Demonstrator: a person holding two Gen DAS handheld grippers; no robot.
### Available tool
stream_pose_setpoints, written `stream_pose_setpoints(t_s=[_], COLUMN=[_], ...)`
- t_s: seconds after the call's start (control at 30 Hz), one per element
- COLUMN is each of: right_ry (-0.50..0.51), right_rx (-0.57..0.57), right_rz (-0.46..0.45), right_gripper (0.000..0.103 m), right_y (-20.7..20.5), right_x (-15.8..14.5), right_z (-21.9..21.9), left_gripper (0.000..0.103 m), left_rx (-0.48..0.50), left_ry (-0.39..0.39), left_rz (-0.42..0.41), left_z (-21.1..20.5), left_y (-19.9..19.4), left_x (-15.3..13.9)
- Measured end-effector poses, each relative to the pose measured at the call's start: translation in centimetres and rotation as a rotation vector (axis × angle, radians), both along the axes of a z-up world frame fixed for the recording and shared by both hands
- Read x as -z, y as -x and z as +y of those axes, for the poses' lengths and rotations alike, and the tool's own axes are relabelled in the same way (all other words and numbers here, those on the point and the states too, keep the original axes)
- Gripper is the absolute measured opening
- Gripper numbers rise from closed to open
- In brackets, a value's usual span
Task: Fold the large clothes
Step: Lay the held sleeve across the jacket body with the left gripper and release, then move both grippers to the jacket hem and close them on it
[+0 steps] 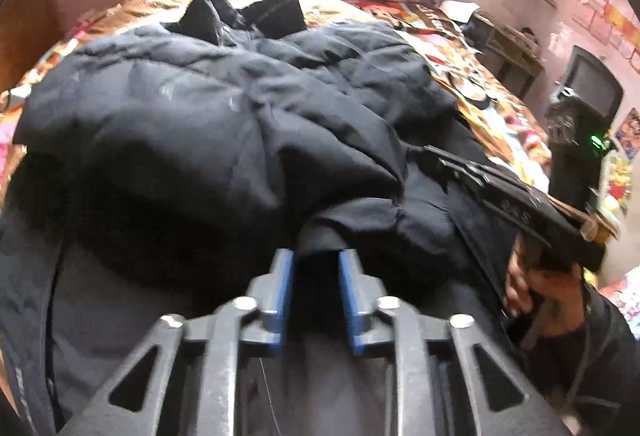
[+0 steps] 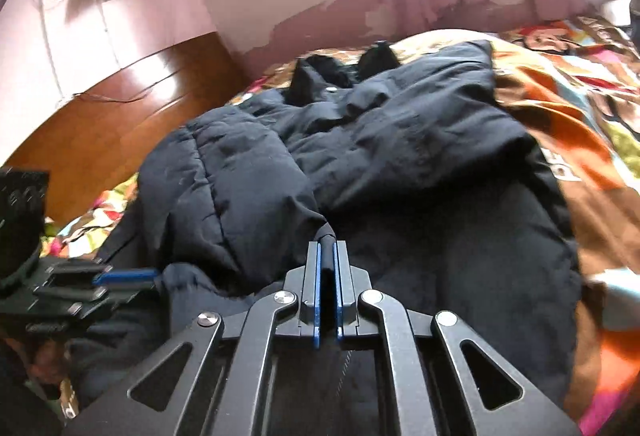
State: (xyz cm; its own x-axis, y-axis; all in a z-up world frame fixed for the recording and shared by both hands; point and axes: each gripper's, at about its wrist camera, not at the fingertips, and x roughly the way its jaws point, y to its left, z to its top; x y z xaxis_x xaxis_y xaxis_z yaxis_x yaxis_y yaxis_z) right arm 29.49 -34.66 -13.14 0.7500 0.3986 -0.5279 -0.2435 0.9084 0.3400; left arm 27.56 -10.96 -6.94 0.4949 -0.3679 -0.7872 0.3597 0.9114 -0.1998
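Nearest, the right claw (image 2: 328,256) pinches a sleeve cuff (image 2: 326,234) tight while the left claw (image 1: 316,264) (half-parted, cloth between its pads) holds another fold, and the dark padded jacket (image 2: 400,139) stretches lengthwise away across the bed (image 2: 560,95).
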Motion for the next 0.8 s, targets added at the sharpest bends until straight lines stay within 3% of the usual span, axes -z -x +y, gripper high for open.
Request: stream_pose_setpoints(t_s=[0.07,0.23,0.5,0.63,0.7,0.8], right_ry=[-0.007,0.151,0.460,0.593,0.615,0.575], right_rx=[0.047,0.123,0.278,0.342,0.369,0.409], right_rz=[0.019,-0.027,-0.142,-0.147,-0.113,-0.146], right_gripper=[0.005,0.005,0.005,0.005,0.008,0.022], right_y=[0.7,2.3,-0.5,-4.6,-7.1,-8.5], right_x=[-0.2,-2.7,-10.4,-11.4,-10.8,-10.6], right_z=[-0.4,1.3,2.8,3.5,3.4,3.0], left_gripper=[0.040,0.062,0.063,0.063,0.063,0.063], left_rx=[-0.018,-0.092,-0.202,-0.257,-0.262,-0.270], left_ry=[0.033,0.073,0.025,0.035,0.041,0.056], left_rz=[-0.021,-0.092,-0.134,-0.147,-0.156,-0.168], left_z=[1.2,5.2,12.7,15.6,16.6,17.4], left_y=[1.5,3.3,1.2,-2.5,-4.9,-8.6], left_x=[-0.7,-3.3,-4.7,-4.3,-4.2,-4.7])
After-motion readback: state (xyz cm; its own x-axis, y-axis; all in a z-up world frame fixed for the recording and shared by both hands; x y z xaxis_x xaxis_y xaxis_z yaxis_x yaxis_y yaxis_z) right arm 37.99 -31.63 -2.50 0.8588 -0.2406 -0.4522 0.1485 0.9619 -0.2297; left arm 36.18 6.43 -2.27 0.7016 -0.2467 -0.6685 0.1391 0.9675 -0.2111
